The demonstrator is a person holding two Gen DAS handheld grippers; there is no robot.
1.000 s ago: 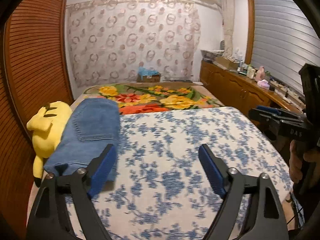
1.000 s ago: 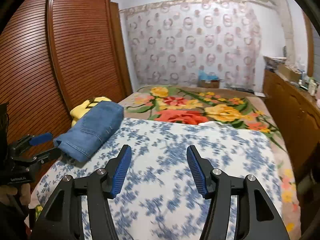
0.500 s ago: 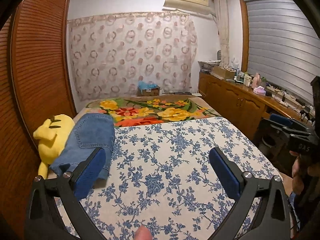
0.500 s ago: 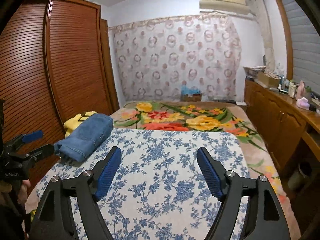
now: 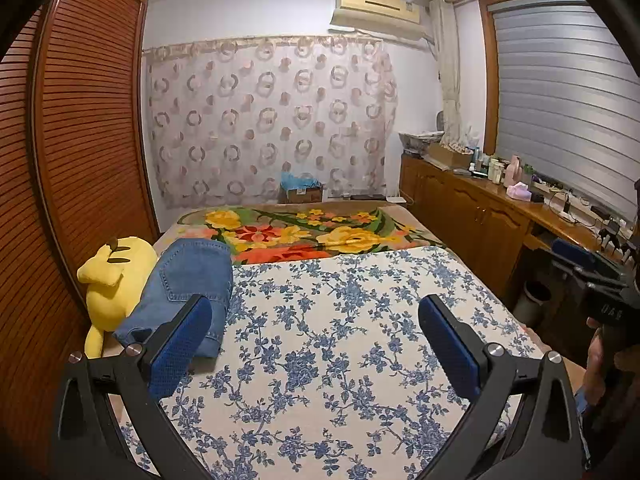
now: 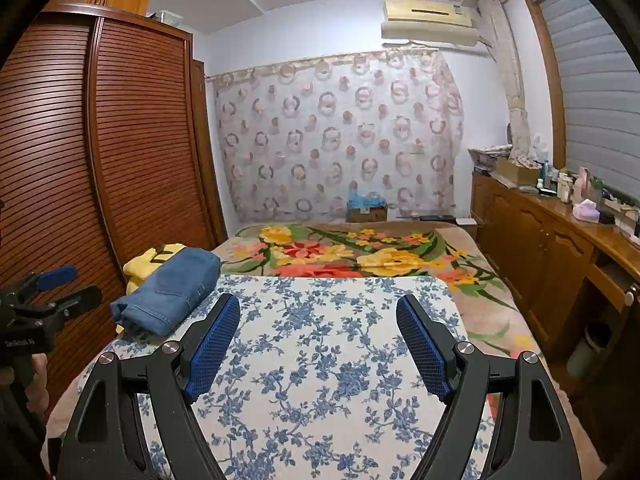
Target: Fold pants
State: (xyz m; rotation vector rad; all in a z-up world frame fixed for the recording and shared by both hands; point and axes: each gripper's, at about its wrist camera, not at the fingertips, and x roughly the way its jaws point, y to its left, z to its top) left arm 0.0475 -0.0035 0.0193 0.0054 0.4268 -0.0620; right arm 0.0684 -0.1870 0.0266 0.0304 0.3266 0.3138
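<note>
The blue denim pants point(image 5: 188, 280) lie folded in a thick bundle at the left edge of the bed, on the blue-flowered sheet point(image 5: 340, 340). My left gripper point(image 5: 316, 304) hovers over the sheet, open wide and empty; its left finger point(image 5: 180, 344) overlaps the bundle's near corner in the picture. In the right wrist view the pants point(image 6: 172, 292) sit left of my right gripper point(image 6: 318, 300), which is open with nothing between its pads. Each gripper also shows at the edge of the other's view: the right gripper point(image 5: 580, 264) and the left gripper point(image 6: 52, 284).
A yellow plush toy point(image 5: 116, 276) is wedged between the pants and the slatted wooden wardrobe point(image 5: 80, 160). A bright flowered blanket point(image 5: 312, 236) covers the far half of the bed. A wooden cabinet point(image 5: 480, 220) with clutter on top runs along the right.
Both grippers have drawn back from the bed and tilted up, so more of the room shows. Both sets of jaws have spread wider. The folded pants have not moved.
</note>
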